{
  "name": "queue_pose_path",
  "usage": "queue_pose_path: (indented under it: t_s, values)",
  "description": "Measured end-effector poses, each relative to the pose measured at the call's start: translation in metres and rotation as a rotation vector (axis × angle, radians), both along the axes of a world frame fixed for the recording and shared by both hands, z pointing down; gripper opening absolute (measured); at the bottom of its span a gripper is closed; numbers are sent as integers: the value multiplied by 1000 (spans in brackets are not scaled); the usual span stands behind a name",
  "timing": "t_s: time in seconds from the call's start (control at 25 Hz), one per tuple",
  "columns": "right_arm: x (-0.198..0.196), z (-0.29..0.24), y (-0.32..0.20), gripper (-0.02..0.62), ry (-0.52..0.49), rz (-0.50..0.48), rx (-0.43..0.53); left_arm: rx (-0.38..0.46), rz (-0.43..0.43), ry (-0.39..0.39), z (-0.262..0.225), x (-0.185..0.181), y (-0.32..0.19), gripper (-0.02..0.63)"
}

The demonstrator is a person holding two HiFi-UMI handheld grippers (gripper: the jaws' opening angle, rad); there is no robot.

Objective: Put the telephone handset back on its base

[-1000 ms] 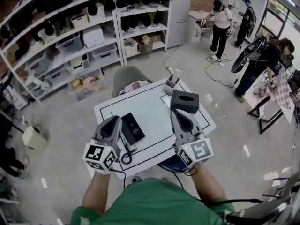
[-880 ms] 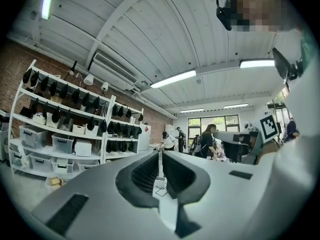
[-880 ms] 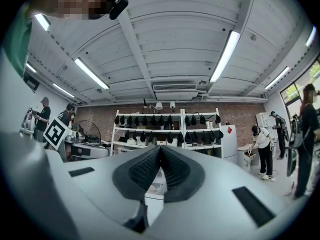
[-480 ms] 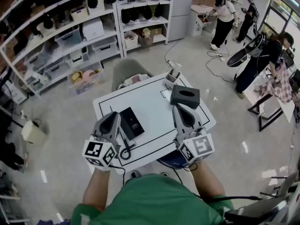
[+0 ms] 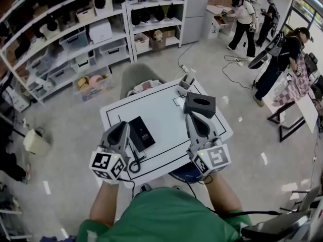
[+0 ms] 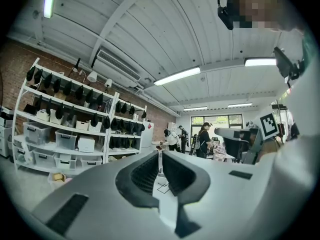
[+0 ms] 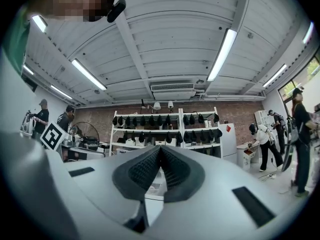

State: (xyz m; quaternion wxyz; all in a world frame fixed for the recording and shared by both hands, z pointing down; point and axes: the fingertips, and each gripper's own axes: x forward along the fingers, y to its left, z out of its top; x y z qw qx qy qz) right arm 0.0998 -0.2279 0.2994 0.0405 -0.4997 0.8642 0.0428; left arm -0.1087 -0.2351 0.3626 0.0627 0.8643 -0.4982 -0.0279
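Both tongs hang over the near edge of the white table [image 5: 161, 107], and neither holds anything: the left gripper [image 5: 121, 129] has its jaws pressed together with nothing between them, and so does the right gripper [image 5: 194, 120]. The black telephone base [image 5: 143, 133] lies flat just beside the left gripper. The handset [image 5: 133, 154] seems to lie off it, along its near left side, with the cord [image 5: 135, 165] looped towards the table edge (the gripper covers part of it, so we judge this loosely).

We think the main risk is going in with shut jaws, which would shove the handset instead of taking it. The looped cord could snag or drag the light base askew. A skewed grip could seat the handset crooked. The right gripper, close to the black tissue box [image 5: 199, 105], could knock it.
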Motion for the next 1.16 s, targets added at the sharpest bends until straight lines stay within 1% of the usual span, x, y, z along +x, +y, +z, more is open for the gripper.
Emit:
queue_pose_path:
  t_s: [0.28,0.72,1.0,1.16]
  values:
    - [8,0,-1,23,-3,-3,3,-13,0,-4,4,8,-1,37]
    - [33,-7,4,23,-23,-1,10,-25,-5,5,1,29,6,38]
    - [54,-14,13,23,-30,-4,21,-15,-13,4,-7,46,15,38]
    - [67,-21,17,23,-27,-7,38,-8,-15,23,-12,58,18,38]
